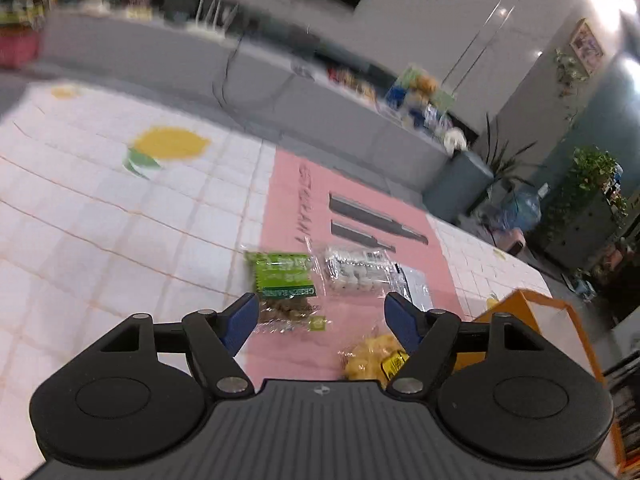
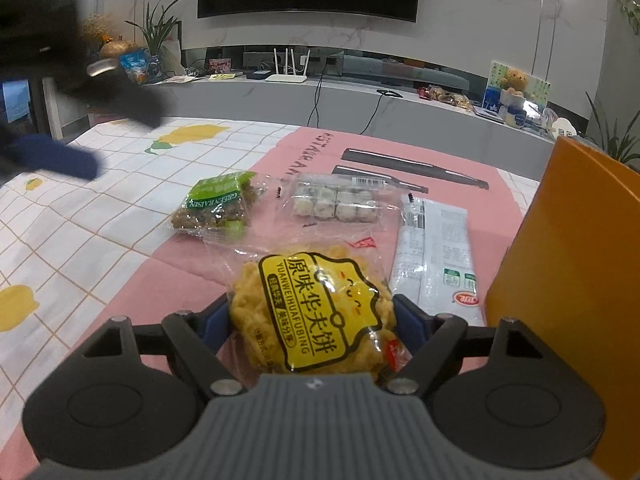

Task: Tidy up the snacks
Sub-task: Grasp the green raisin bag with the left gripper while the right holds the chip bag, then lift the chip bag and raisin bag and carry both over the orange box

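My right gripper (image 2: 312, 312) is shut on a yellow waffle snack packet (image 2: 316, 312), held just above the pink mat (image 2: 192, 276). The same packet shows in the left wrist view (image 1: 372, 354). My left gripper (image 1: 320, 316) is open and empty, above the table, with a green raisin packet (image 1: 286, 284) just beyond its left finger. The raisin packet (image 2: 216, 204), a clear pack of white candies (image 2: 340, 200) and a white sachet (image 2: 436, 248) lie on the mat. The candies (image 1: 358, 270) and sachet (image 1: 414, 284) also show in the left wrist view. The left gripper's blurred fingertip (image 2: 56, 160) is at the upper left.
An orange box (image 2: 568, 264) stands at the right, next to the sachet; it also shows in the left wrist view (image 1: 560, 332). Two dark bars printed on the mat (image 2: 412, 170) lie behind the snacks. A lemon-print tablecloth (image 2: 80, 216) covers the table. A TV console (image 2: 360, 100) stands behind.
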`<state>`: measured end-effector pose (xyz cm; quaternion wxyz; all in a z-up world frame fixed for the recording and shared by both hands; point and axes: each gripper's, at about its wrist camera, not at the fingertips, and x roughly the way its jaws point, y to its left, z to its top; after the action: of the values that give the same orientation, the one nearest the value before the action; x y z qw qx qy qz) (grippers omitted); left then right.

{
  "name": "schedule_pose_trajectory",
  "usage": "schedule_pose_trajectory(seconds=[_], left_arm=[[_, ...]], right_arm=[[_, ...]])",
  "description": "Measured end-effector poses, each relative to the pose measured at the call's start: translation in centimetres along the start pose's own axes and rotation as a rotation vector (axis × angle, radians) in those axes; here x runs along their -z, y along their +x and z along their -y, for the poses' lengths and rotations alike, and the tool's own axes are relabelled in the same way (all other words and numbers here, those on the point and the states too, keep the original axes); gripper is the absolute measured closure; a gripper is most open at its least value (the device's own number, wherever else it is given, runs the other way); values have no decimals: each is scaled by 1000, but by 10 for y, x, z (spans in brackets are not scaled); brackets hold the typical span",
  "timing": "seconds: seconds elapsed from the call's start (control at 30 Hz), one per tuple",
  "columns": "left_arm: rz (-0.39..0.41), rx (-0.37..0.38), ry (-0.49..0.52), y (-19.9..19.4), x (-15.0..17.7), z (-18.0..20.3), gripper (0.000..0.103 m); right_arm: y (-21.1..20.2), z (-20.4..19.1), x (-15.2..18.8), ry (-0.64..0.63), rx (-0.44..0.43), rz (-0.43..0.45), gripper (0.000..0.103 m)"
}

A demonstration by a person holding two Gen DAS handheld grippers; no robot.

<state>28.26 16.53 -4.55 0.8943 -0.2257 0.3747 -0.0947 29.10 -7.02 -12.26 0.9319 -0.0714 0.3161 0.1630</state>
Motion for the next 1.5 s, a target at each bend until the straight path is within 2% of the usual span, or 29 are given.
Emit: schedule_pose_trajectory(seconds=[0.1, 0.3, 0.4, 0.47, 0.57, 0.6, 0.67, 0.73, 0.8, 0.97, 1.13, 1.27, 1.4, 1.5], left_arm=[[-38, 18, -75, 27, -16, -6, 20], [-107, -139, -20, 70, -16, 1, 20], [-103, -192, -29, 79, -9, 0, 21], [-64, -206, -43, 79, -9, -1, 19], [-19, -208, -127, 81, -10, -8, 18], [-13, -211, -134, 81, -12, -9, 21], [-7, -243, -119, 82, -13, -7, 33], [-11, -255, -74, 82, -12, -3, 50], [-22, -247, -63, 81, -10, -1, 52], [-31, -263, -103, 66, -5, -5, 58], [-30, -253, -37, 37, -2, -2, 60], [11, -206, -3, -2, 3, 0, 61], [46, -137, -16, -38, 13, 0, 61], [79, -114, 7, -59, 21, 6, 61]], right_arm=[[0, 1, 0, 6, -5, -1, 22], [-1, 1, 1, 5, -3, -1, 23], [-1, 1, 0, 6, -3, -1, 23], [-1, 0, 0, 5, -3, 0, 23], [-1, 1, 0, 8, -5, -1, 22], [-1, 1, 0, 8, -5, -1, 23], [-1, 1, 0, 6, -3, -1, 23], [0, 2, 0, 8, -4, -1, 22], [0, 2, 0, 9, -5, -1, 22], [-1, -2, 0, -14, 8, 7, 24], [-3, -8, 1, -40, 23, 17, 26], [-5, -5, 2, -15, 20, 18, 28], [-18, -2, 4, 4, 6, 92, 29], [-27, -2, 5, 17, -2, 125, 29]])
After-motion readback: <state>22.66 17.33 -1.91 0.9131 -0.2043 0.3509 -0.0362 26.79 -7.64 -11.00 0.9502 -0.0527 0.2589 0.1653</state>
